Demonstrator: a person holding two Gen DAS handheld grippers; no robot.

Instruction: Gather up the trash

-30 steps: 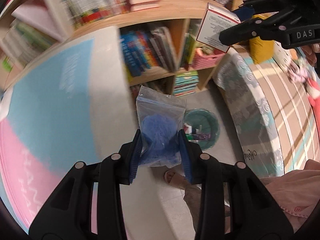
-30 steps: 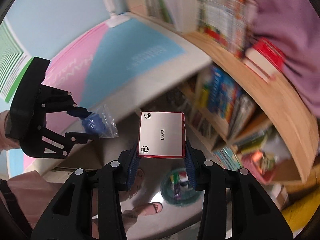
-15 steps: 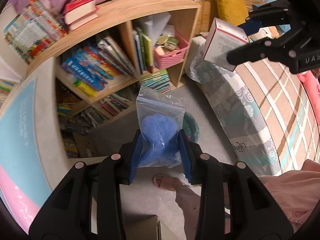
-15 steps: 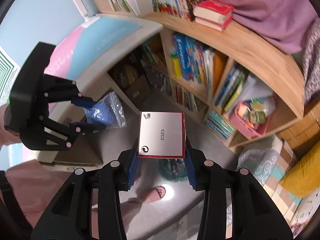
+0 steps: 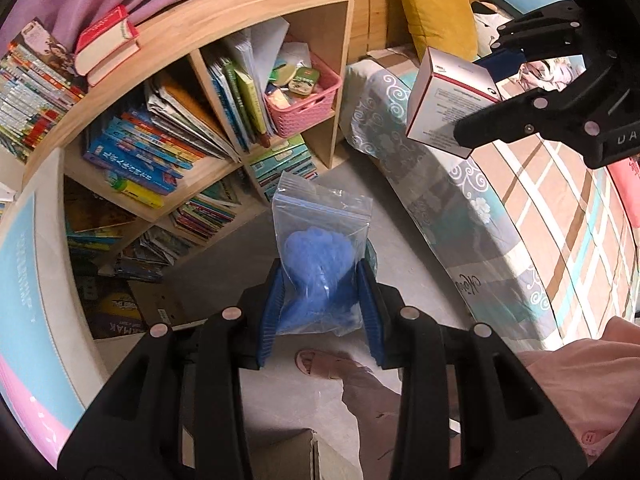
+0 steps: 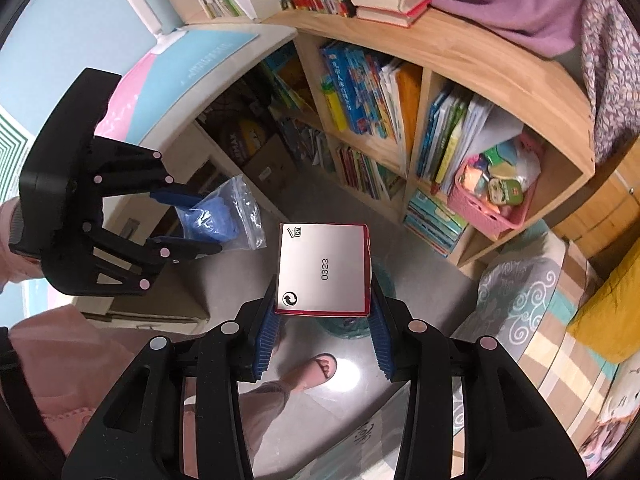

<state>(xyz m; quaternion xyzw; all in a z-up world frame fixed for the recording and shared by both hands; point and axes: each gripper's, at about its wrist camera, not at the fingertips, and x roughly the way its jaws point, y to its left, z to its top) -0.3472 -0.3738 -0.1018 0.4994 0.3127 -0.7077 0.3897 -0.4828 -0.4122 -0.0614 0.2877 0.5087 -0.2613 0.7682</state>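
Zip bag (image 5: 320, 248) of blue stuff sits clamped in the left gripper (image 5: 322, 304); the right gripper (image 6: 323, 320) grips a red-edged carton (image 6: 323, 270).

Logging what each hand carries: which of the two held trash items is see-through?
The zip bag in the left gripper; the right gripper's box is opaque card.

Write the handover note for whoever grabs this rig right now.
Left gripper: jaws shut on a clear zip bag with something blue inside.
Right gripper: jaws shut on a small white box with red edges.
Both are held in the air over the floor, in front of the bookshelf.
A green bin sits on the floor, mostly hidden behind the box.
Done: both pieces picked up.
Left: drop them, likely into that bin.
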